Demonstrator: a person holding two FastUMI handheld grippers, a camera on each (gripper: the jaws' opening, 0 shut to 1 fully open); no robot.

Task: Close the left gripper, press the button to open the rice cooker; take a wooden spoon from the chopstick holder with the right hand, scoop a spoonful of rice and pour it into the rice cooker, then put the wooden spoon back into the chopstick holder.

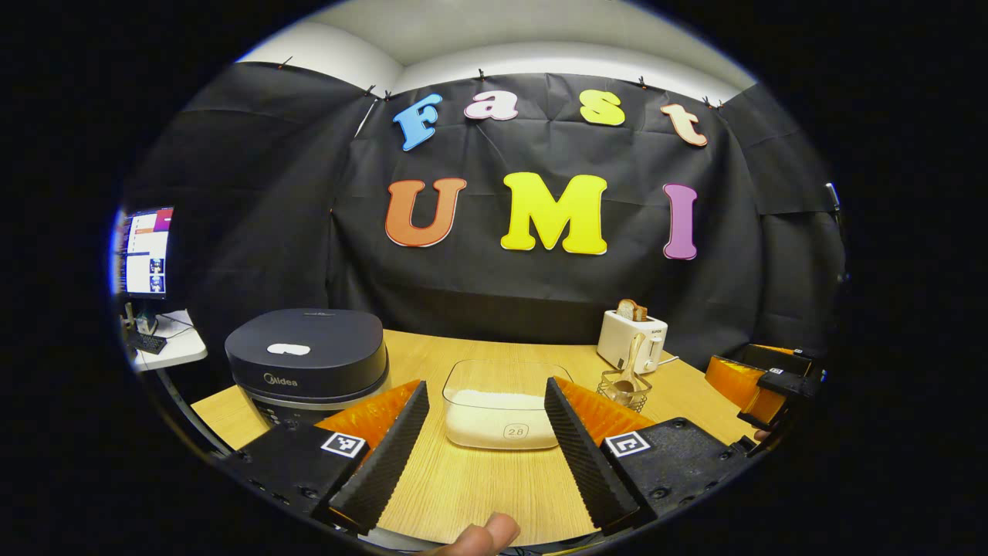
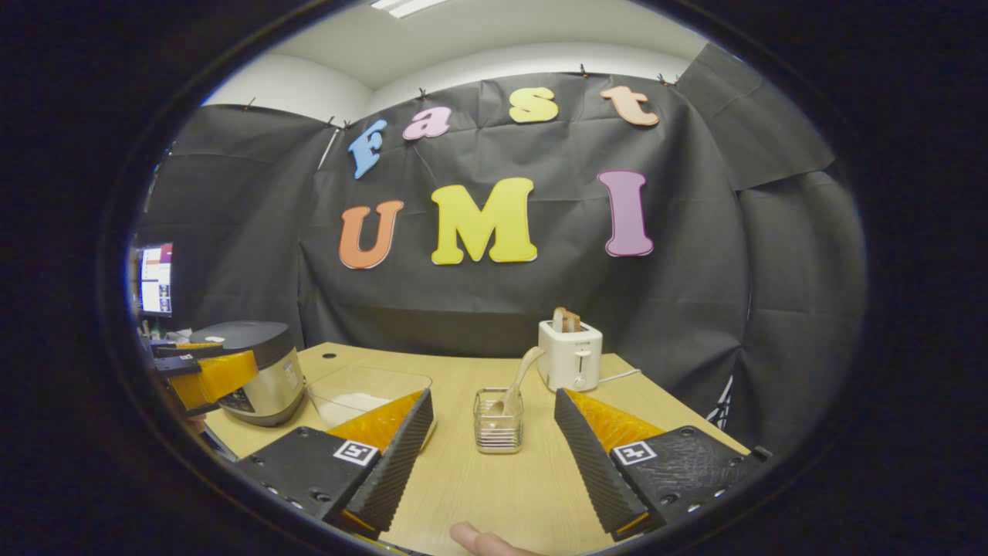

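Wooden tabletop [image 1: 463,486]: pale grain, running under both views to the black cloth wall.
Cut off: a fingertip [image 1: 482,537] pokes in at the bottom edge of the left gripper view, the rest out of frame.
Hard to make out: the monitor [image 1: 144,251] at far left, blurred.
Left gripper [image 1: 485,440]: released, jaws wide apart, holding nothing.
Right gripper [image 2: 494,455]: released too, empty.
Dark lidded rice cooker [image 1: 307,363]: shut, left of centre.
Clear plastic tub of white rice [image 1: 505,405]: centre, between the left fingers.
Wire chopstick holder [image 2: 499,421]: centre of the right gripper view, light wooden spoon [image 2: 519,378] leaning inside.
White toaster [image 2: 571,354]: behind the holder, toast in its slots.
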